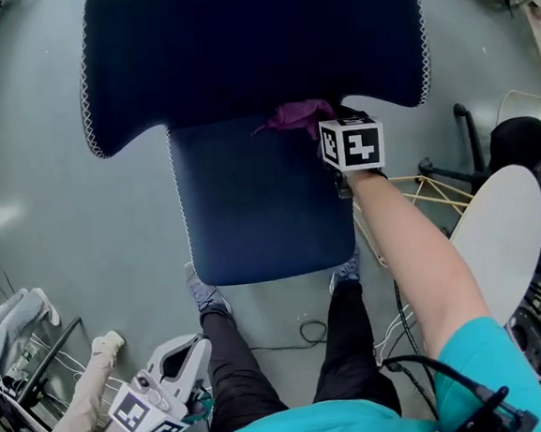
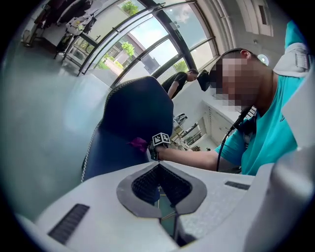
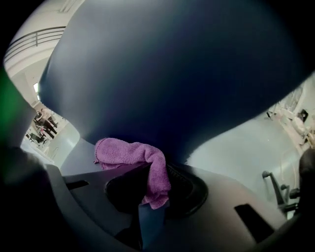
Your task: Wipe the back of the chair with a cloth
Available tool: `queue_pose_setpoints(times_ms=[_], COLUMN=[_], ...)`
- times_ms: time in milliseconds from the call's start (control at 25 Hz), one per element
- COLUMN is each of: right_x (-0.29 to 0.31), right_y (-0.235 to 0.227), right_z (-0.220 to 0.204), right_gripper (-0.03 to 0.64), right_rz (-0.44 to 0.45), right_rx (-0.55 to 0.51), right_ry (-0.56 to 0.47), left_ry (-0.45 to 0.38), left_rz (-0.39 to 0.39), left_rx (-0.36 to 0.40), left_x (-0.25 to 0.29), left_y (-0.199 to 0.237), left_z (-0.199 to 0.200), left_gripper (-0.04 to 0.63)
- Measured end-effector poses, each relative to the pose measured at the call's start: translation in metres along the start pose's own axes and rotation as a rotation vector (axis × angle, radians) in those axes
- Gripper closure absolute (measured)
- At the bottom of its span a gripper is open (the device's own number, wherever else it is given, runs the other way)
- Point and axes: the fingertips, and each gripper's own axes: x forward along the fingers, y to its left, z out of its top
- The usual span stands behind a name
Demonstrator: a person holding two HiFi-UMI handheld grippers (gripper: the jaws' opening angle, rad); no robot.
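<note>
Closest to the person, the left gripper (image 1: 193, 351) hangs low beside the leg. Its fingers are closed together with nothing between them, and it plays no part in the wipe. Further out lies the dark blue seat (image 1: 256, 212), which the person faces from the front. At the seat's rear edge the right gripper (image 3: 150, 202) holds a purple cloth (image 3: 129, 151). Its fingers clamp one end, and the rest is bunched up against the lower part of the chair's backrest (image 1: 246, 43), which rises wide and dark beyond.

The pictures do not settle how much of the backrest has been wiped. To wipe well, I judge that the bunched part should lie flat on the fabric under steady pressure. The strokes should overlap, with the hard fingers kept off the upholstery. With only one end held, a fast stroke could pull the cloth loose.
</note>
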Motion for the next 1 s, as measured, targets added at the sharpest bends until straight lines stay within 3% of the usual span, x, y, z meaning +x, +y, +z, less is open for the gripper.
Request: queue_pose_setpoints(times_ms=[160,240,520,760,1000], right_x=[-0.021,-0.027,-0.062,-0.127,-0.194], right_y=[-0.080,-0.098,-0.083,-0.050,-0.026], right_z=[-0.016,-0.020,0.000,0.004,0.047], right_gripper=[0.549,0.549,0.549,0.549,0.549], right_rz=[-0.140,-0.164,-0.128,-0.098,-0.035], right_rx=[0.081,0.138,0.128,0.124,0.096], right_ry=[0.028,0.033,0.007,0.038,0.007], left_ry=[0.026,0.033,-0.003,-0.069,-0.156], left_rz=[-0.039,-0.050,-0.039,-0.029,-0.013], left_rx=[0.023,0.033,0.073,0.118,0.189], left_x=[0.031,0.041,0.035,-0.005,-0.031], left_y=[-0.027,-0.037,-0.055,-0.083,-0.122], left_z=[0.003,0.004,0.029,0.089,0.154], left_gripper=[0.606,0.606,0.606,0.606,0.606])
